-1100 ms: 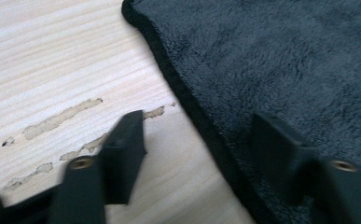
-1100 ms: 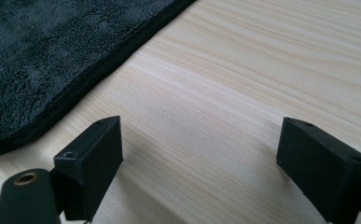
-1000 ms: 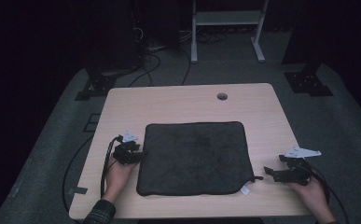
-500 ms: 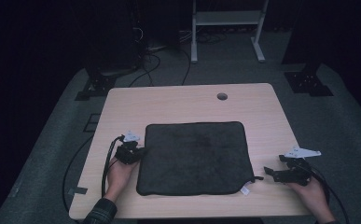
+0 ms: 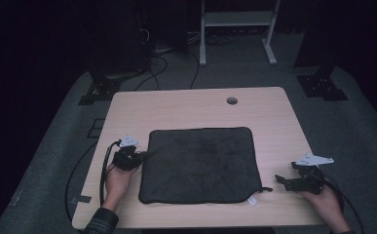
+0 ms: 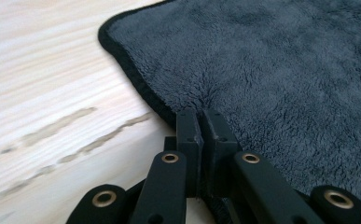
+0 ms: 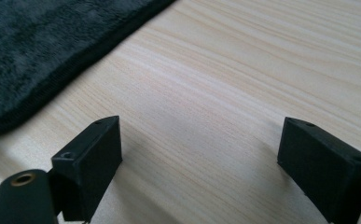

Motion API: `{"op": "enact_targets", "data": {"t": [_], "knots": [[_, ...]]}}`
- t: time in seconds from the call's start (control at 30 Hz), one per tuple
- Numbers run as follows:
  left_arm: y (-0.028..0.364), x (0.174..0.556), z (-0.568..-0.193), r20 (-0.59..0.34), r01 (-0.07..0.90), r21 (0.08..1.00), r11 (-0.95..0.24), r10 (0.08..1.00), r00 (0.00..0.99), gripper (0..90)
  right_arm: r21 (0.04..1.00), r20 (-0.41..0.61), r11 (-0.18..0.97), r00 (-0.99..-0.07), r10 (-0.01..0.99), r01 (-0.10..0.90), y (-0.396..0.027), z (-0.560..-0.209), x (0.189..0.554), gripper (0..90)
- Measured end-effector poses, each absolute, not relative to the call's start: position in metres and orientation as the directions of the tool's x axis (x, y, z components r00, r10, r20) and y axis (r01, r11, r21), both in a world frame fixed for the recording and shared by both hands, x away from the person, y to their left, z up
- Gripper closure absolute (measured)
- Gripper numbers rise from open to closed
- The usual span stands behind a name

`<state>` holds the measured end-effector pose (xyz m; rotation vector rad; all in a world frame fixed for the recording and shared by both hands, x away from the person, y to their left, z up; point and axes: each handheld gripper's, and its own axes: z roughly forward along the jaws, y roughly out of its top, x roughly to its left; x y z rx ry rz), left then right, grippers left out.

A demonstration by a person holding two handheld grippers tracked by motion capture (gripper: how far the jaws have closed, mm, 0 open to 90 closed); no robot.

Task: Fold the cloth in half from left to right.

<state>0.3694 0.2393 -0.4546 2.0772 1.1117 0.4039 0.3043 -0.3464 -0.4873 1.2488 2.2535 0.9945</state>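
Observation:
A dark grey towel [image 5: 200, 163] lies flat in the middle of the light wooden table [image 5: 191, 107]. My left gripper [image 5: 144, 155] sits at the towel's left edge. In the left gripper view its jaws are pressed together, and my left gripper [image 6: 201, 114] is shut on the towel's black-hemmed edge, where the pile of the towel [image 6: 285, 70] puckers. My right gripper [image 5: 278, 181] rests low over bare wood just right of the towel's near right corner. In the right gripper view my right gripper [image 7: 197, 144] stands wide open with only table between its jaws, and the towel [image 7: 38, 46] lies at the upper left.
A round cable hole [image 5: 232, 101] is near the table's far edge. A small white tag [image 5: 253, 200] sticks out at the towel's near right corner. Cables trail off the table from both grippers. Dark floor, stands and a white frame [image 5: 235, 19] lie beyond.
The left gripper has shifted slightly at the towel's left edge and now pinches it. The right hand and the towel have stayed where they were.

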Motion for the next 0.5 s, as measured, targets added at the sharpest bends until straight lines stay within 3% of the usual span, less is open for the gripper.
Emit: {"op": "enact_targets", "data": {"t": [0.23,0.5], "knots": [[0.258,0.366,-0.45,-0.101,0.592,0.748,-0.299,0.832,0.546,85.7,0.734,0.012,0.355,-0.534,0.846,0.579,-0.346,-0.487,0.304,12.5],[0.248,0.365,-0.442,-0.182,0.553,0.791,-0.26,0.763,0.62,85.5,0.734,0.011,0.355,-0.533,0.846,0.579,-0.346,-0.487,0.304,12.6]]}}
